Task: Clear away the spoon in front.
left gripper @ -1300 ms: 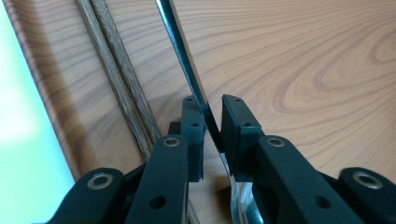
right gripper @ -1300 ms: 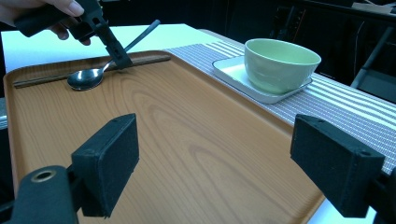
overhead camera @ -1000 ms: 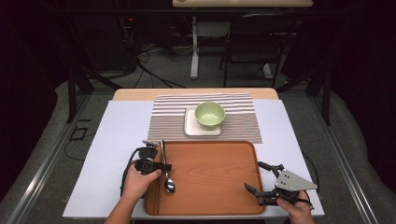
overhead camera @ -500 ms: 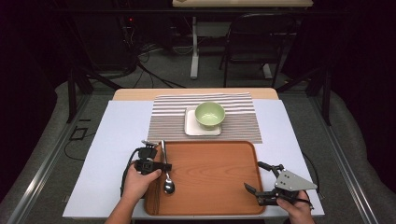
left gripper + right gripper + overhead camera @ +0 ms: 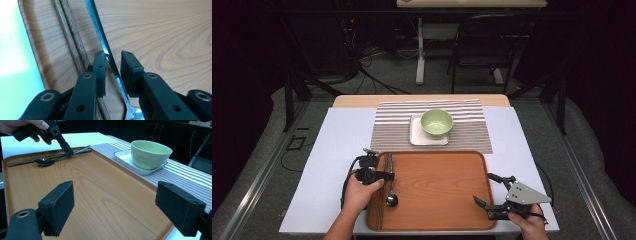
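Observation:
A metal spoon (image 5: pixel 391 199) lies on the left part of a wooden tray (image 5: pixel 437 185), beside a pair of dark chopsticks (image 5: pixel 72 42). My left gripper (image 5: pixel 388 175) points down over the spoon's handle (image 5: pixel 100 27). Its jaws have just been opening, and the handle runs between the pads with a small gap on each side. In the right gripper view the left gripper (image 5: pixel 67 150) touches down by the spoon (image 5: pixel 45 161). My right gripper (image 5: pixel 483 188) hovers at the tray's near right corner, open wide, with nothing between its pads (image 5: pixel 58 206).
A green bowl (image 5: pixel 436 121) stands on a white square plate (image 5: pixel 417 137) on a striped mat (image 5: pixel 397 125) beyond the tray. A white cover (image 5: pixel 337 150) lies over the table. The tray's middle (image 5: pixel 100 195) is bare wood.

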